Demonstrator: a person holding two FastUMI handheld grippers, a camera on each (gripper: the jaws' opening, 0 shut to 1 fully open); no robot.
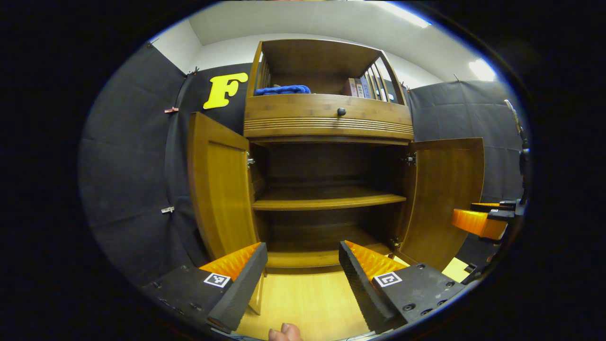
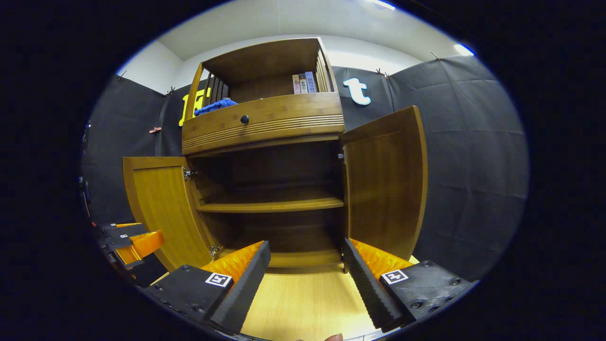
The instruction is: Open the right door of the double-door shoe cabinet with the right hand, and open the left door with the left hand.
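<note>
The wooden shoe cabinet [image 1: 326,123] stands ahead with both doors swung wide. In the left gripper view the left door [image 1: 220,184] and the right door [image 1: 445,194] flank a dark interior with one middle shelf [image 1: 326,201]. My left gripper [image 1: 303,255] is open in front of the cabinet's bottom edge, holding nothing. The right gripper [image 1: 478,220] shows at the far right beside the right door. In the right gripper view the left door [image 2: 163,203] and right door [image 2: 386,180] also stand open, and my right gripper [image 2: 305,255] is open and empty. The left gripper [image 2: 135,241] shows at the lower left.
A drawer with a dark knob [image 1: 341,112] sits above the doors. The open top shelf holds a blue cloth [image 1: 283,89] and several books [image 1: 362,87]. Light wooden floor [image 1: 307,298] lies before the cabinet. A fingertip [image 1: 284,333] shows at the bottom edge.
</note>
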